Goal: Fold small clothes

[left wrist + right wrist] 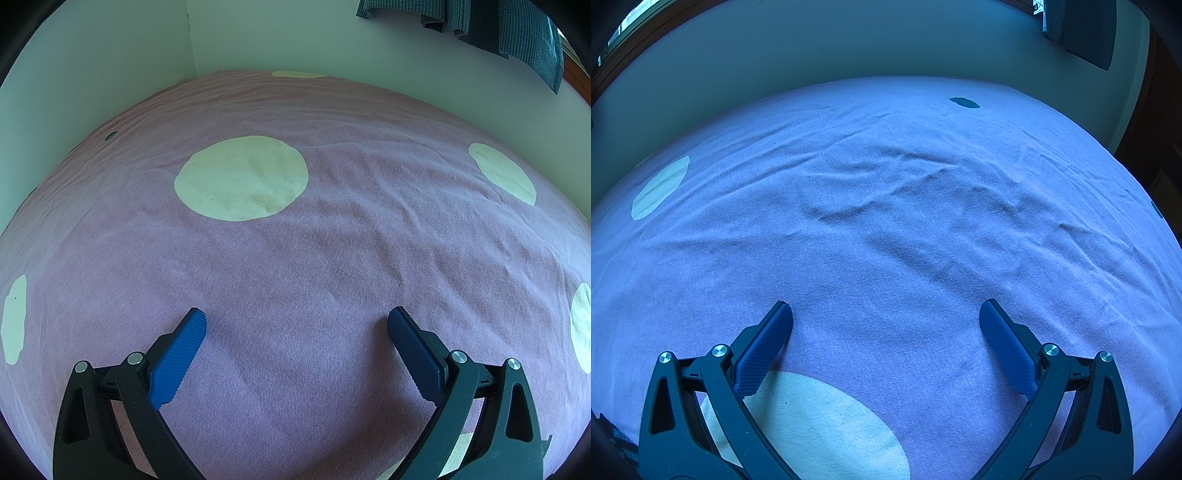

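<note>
Oddly, no small garment to be folded shows in either wrist view, so where the clothes lie cannot be told from these pictures. What fills both views is a pink bedspread (295, 258) with large cream dots, spread over a bed and lightly wrinkled. The left gripper (296, 317) hangs just above it with its jaws spread wide and nothing between them; its ribbed blue fingers (177, 358) frame a bare stretch of the pink cloth. Ahead of it sits one big cream dot (242, 178), with another off to the right near the bed's edge. The right gripper (885, 310) is likewise wide apart and holds nothing, poised over the same spread, which looks bluish in that view. A cream dot (827, 424) lies beneath its left finger, partly hidden by the black frame. A long crease (886, 195) runs across the cloth farther ahead. Beyond the bed stands a pale wall (258, 33), and a dark teal knitted cloth (498, 26) hangs at its upper right, seen again in the corner of the right wrist view.
</note>
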Motion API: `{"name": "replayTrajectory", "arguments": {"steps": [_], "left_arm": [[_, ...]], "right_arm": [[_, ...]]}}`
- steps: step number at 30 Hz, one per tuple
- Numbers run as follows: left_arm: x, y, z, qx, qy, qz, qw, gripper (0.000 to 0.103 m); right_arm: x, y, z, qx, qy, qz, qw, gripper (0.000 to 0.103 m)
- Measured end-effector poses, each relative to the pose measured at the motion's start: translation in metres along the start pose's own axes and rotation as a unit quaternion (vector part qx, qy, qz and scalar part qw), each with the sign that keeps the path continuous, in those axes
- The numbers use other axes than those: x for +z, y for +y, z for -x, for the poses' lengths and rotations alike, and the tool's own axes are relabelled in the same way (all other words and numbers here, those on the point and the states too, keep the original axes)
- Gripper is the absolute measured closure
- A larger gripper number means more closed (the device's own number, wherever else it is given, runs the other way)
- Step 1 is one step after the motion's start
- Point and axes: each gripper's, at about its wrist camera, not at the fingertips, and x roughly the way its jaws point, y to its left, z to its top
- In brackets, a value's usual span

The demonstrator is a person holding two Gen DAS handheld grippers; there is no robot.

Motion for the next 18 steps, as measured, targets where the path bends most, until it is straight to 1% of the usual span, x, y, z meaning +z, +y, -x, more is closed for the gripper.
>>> {"name": "replayTrajectory", "arguments": {"steps": [18], "left_arm": [[-0.0008,-0.0004,-0.0005,-0.001,0.0,0.001,1.0,0.005]], "right_arm": [[0.0,-0.0028,0.0001,0.0,0.002,0.0,1.0,0.002]]}}
